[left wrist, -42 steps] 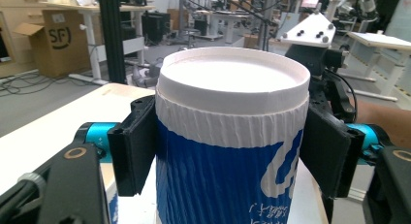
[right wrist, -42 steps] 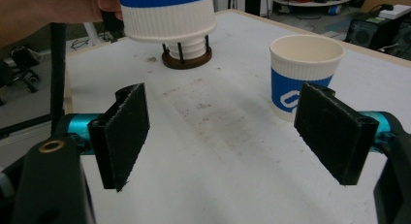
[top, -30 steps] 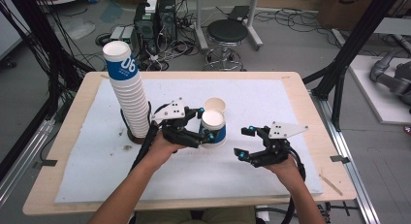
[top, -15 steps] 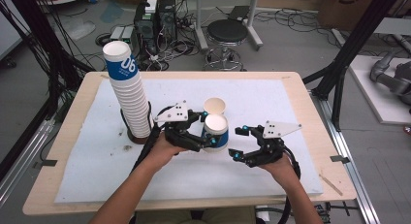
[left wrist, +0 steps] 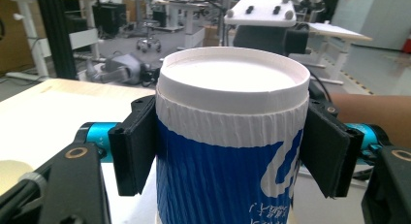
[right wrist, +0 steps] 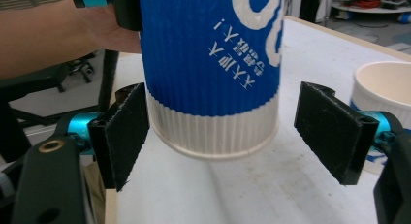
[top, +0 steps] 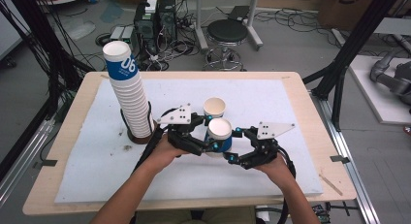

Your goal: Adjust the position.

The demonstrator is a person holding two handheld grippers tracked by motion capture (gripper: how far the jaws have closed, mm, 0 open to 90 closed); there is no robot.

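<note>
Cup (top: 219,135) handling sits at its midpoint, judging by how things lie. The left tongs (top: 209,133) grip the blue-and-white ribbed paper cup near its rim; in the left gripper view both black pads (left wrist: 138,144) press flat against the corrugated sleeve, one on each side, and the cup (left wrist: 231,141) fills the space between them. The cup hangs lifted off the tabletop (top: 291,107): the right gripper view shows its white base (right wrist: 213,132) clear of the white surface, with a gap under it. What looks like two nested cups may be one cup's white band; I cannot tell.

The right tongs (top: 234,145) stand open just beside the cup, one pad (right wrist: 123,134) on either side of its lower part, neither touching it. They seem poised to take the bottom while the left tongs keep the top, which suggests pulling nested cups apart or passing the cup across; that step is not yet done.

Beyond the left tongs, a second cup (top: 214,107) stands upright and open-mouthed on the tabletop, apparently already set out. Off to the outer side of the left tongs rises a tall stack of cups (top: 131,100), leaning slightly, so plenty of cups appear left to handle. What remains, by my reading, is closing the right tongs on the cup's base, then setting it down near the second cup.
</note>
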